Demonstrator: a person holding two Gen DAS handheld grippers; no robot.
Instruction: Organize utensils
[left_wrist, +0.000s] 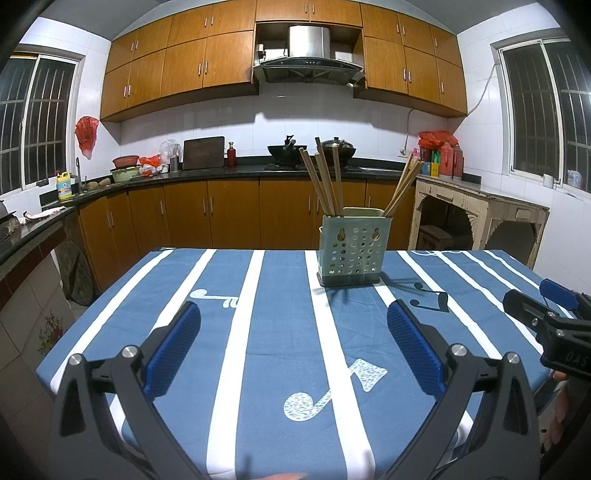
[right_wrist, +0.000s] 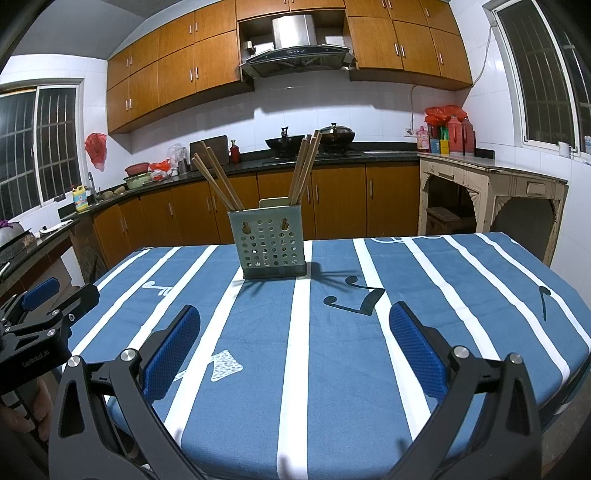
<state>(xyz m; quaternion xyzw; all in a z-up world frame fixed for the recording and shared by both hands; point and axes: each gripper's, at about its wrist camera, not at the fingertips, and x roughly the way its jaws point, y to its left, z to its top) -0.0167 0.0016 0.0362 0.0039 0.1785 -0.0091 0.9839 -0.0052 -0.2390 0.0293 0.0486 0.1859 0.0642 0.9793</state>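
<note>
A pale green perforated utensil holder (left_wrist: 350, 251) stands upright on the far middle of the table; it also shows in the right wrist view (right_wrist: 269, 244). Several wooden chopsticks (left_wrist: 325, 181) lean out of its left compartment and several more (left_wrist: 402, 186) out of its right; in the right wrist view the two bunches (right_wrist: 221, 181) (right_wrist: 304, 170) show too. My left gripper (left_wrist: 293, 314) is open and empty, above the near tablecloth. My right gripper (right_wrist: 295, 317) is open and empty, also short of the holder. Each gripper shows at the other view's edge: the right one (left_wrist: 546, 306), the left one (right_wrist: 55, 295).
The table carries a blue cloth with white stripes and music notes (left_wrist: 258, 350) (right_wrist: 332, 350). Behind it run kitchen counters with woks (left_wrist: 288, 151), bottles and bowls. A worn white side table (right_wrist: 491, 184) stands at the right. Floor drops off past the table's left edge (left_wrist: 44, 332).
</note>
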